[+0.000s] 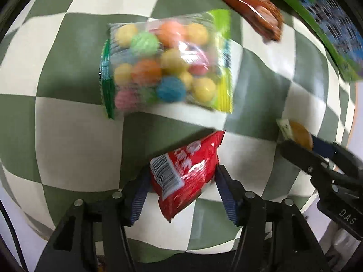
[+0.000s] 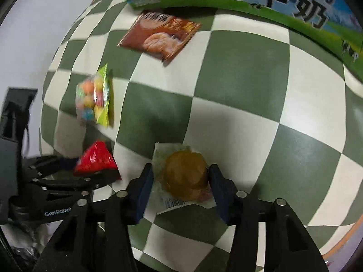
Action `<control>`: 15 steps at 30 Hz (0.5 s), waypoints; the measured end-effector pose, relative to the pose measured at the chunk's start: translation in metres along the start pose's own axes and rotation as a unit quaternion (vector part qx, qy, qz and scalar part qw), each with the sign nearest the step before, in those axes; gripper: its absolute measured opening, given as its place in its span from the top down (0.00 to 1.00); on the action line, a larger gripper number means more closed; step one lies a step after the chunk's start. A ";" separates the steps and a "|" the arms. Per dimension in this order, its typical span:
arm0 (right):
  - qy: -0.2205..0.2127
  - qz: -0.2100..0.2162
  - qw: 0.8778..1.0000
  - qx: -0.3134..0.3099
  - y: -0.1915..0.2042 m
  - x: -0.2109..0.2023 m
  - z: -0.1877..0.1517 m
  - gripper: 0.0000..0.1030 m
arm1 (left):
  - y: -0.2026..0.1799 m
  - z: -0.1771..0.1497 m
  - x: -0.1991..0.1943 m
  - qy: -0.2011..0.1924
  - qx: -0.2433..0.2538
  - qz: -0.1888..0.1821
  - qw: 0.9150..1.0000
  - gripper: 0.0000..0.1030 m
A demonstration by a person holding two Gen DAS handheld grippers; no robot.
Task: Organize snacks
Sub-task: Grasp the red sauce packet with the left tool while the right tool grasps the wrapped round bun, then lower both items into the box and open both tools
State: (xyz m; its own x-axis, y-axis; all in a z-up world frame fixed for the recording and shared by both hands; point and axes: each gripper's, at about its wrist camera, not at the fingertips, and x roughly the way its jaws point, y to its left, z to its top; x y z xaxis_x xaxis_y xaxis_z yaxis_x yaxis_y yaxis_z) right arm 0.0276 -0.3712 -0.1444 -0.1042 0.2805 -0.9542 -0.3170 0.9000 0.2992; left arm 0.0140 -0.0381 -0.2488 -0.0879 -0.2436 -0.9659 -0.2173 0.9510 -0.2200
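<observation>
Both grippers point down over the checkered bench [image 2: 240,68]: left gripper [image 1: 182,181] jaws pinch the red packet [image 1: 183,172], right gripper [image 2: 180,181] jaws close on the wrapped bun [image 2: 185,176], likely for sorting beside the candy bag [image 1: 168,65].

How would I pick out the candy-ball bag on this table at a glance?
Start at the green-and-white checkered cloth. The candy-ball bag lies flat on it, ahead of the red packet in the left gripper. It alone is see-through, showing pastel balls between green and yellow sealed ends.
</observation>
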 end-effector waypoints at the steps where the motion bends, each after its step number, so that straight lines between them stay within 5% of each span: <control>1: 0.002 0.001 1.000 0.003 -0.002 0.005 0.001 0.47 | 0.001 0.001 0.000 0.000 -0.003 -0.001 1.000 0.46; 3: 0.000 -0.012 1.000 0.006 -0.007 0.007 0.002 0.55 | 0.005 0.006 -0.006 -0.008 0.000 0.011 1.000 0.50; 9: -0.020 -0.020 1.000 -0.012 0.005 0.002 -0.001 0.56 | -0.018 0.005 -0.026 -0.032 0.031 0.046 0.998 0.54; 15: -0.055 -0.016 0.998 -0.009 -0.005 -0.033 -0.010 0.56 | -0.055 -0.009 -0.056 -0.050 0.050 0.039 0.997 0.54</control>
State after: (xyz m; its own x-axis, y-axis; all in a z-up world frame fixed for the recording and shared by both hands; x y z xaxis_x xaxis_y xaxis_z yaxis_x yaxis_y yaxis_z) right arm 0.0232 -0.3886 -0.1146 0.0111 0.2871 -0.9578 -0.3357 0.9034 0.2669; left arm 0.0218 -0.0787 -0.1811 -0.0021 -0.1532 -0.9882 -0.1153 0.9816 -0.1519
